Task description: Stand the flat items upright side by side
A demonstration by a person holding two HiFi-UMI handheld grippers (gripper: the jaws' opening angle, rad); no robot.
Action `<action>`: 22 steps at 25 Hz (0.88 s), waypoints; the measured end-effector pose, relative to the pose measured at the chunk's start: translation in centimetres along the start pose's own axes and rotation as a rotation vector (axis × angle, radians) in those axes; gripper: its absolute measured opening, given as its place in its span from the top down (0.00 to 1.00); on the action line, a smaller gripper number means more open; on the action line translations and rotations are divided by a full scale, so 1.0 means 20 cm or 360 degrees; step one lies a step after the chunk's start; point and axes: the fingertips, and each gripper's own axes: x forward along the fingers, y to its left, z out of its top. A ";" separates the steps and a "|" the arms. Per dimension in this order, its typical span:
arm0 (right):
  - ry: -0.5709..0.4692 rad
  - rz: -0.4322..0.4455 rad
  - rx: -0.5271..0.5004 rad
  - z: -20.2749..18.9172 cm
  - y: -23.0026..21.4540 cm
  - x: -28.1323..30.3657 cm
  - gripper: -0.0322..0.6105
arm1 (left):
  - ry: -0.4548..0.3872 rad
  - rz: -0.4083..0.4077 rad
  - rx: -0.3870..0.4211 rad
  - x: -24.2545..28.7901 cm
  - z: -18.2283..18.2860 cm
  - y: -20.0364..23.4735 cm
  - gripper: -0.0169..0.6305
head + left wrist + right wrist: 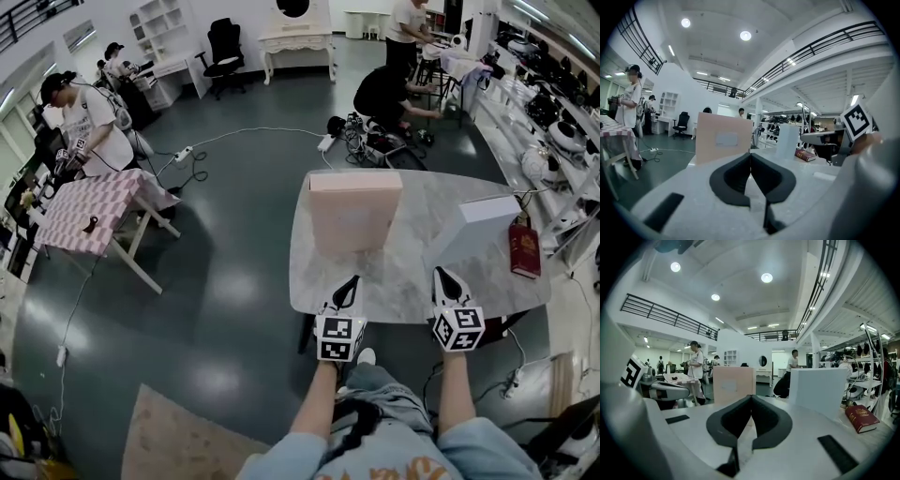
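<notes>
Pink box [355,211] and white box [487,223] already stand, red book [524,250] lies flat, left gripper [351,283] and right gripper [443,276] pinched closed, empty.

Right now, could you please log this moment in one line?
left gripper shut, empty; right gripper shut, empty; pink box upright; white box upright; red book flat

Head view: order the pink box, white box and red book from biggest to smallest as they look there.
1. Pink box, with its broad face showing.
2. White box, only a little smaller. It stands at an angle, so the gap between these two is unsure.
3. Red book, clearly the smallest, lying flat.
</notes>
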 end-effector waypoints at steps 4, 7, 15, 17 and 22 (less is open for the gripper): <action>0.0013 0.0031 0.0001 0.00 0.02 0.06 0.95 | -0.0021 0.0051 -0.0003 0.01 0.02 0.10 0.95; 0.0034 0.0056 -0.0016 -0.02 0.03 0.16 0.95 | 0.0000 0.0084 -0.0027 0.05 -0.01 0.19 0.95; 0.0096 0.0085 -0.0009 -0.01 -0.07 0.43 0.95 | 0.0056 0.0168 -0.0031 0.21 0.01 0.35 0.92; 0.0101 0.0103 -0.0001 -0.01 -0.10 0.51 0.95 | 0.0066 0.0180 -0.0030 0.27 0.01 0.38 0.91; 0.0119 0.0158 0.0011 -0.04 -0.11 0.70 0.95 | 0.0110 0.0212 -0.0021 0.38 -0.01 0.46 0.88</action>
